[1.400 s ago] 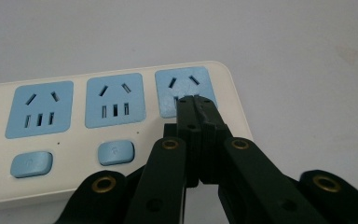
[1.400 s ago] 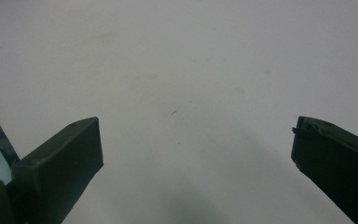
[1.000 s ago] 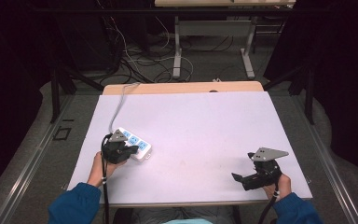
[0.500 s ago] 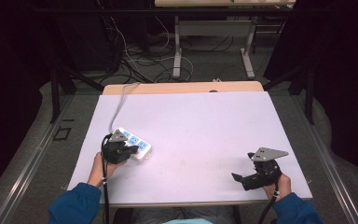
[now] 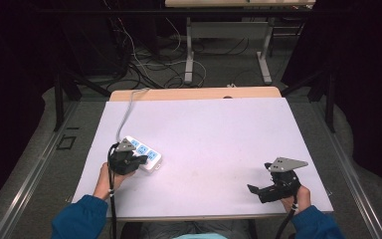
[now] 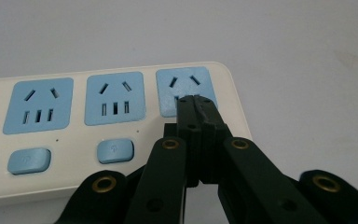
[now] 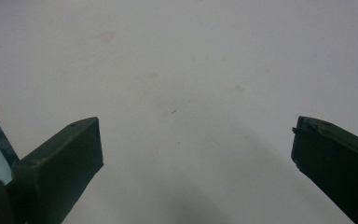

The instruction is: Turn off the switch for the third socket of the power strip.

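A white power strip (image 5: 146,156) with light blue sockets lies on the left part of the white table top (image 5: 214,134); its grey cable (image 5: 125,113) runs toward the far edge. My left gripper (image 5: 140,160) is over the strip's near end. In the left gripper view its jaws are pressed together, tips (image 6: 195,100) resting at the last blue socket (image 6: 182,88) of the power strip (image 6: 121,126), nothing between them. My right gripper (image 5: 258,190) sits at the table's near right, jaws wide apart over bare table (image 7: 186,93), holding nothing.
Blue switch buttons (image 6: 115,150) sit below the sockets. Beyond the table's far edge stand a desk frame's metal legs (image 5: 189,55) and tangled cables (image 5: 144,64) on the floor. A floor rail (image 5: 35,174) runs along the left side.
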Motion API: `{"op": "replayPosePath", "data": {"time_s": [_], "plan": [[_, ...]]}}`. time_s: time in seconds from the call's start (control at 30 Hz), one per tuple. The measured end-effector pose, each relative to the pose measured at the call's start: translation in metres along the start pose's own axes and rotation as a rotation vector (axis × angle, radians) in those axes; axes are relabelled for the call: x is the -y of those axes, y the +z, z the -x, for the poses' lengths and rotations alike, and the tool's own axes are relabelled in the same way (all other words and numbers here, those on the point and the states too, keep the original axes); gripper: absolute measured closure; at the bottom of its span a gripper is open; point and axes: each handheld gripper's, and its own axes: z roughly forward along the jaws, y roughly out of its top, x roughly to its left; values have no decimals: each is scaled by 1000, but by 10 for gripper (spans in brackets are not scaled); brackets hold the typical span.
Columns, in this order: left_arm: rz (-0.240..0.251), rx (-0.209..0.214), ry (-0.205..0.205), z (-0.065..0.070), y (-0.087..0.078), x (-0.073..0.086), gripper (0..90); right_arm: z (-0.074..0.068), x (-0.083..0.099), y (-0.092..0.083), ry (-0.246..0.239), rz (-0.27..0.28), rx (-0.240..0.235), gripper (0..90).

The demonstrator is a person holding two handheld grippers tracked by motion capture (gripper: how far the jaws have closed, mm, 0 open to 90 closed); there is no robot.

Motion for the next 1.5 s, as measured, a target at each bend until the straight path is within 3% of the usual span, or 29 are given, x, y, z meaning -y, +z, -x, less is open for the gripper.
{"op": "replayPosePath", "data": {"time_s": [1.5], "plan": [[-2, -2, 1, 1, 0, 2, 900, 1, 0, 0, -1, 1, 0, 14]]}}
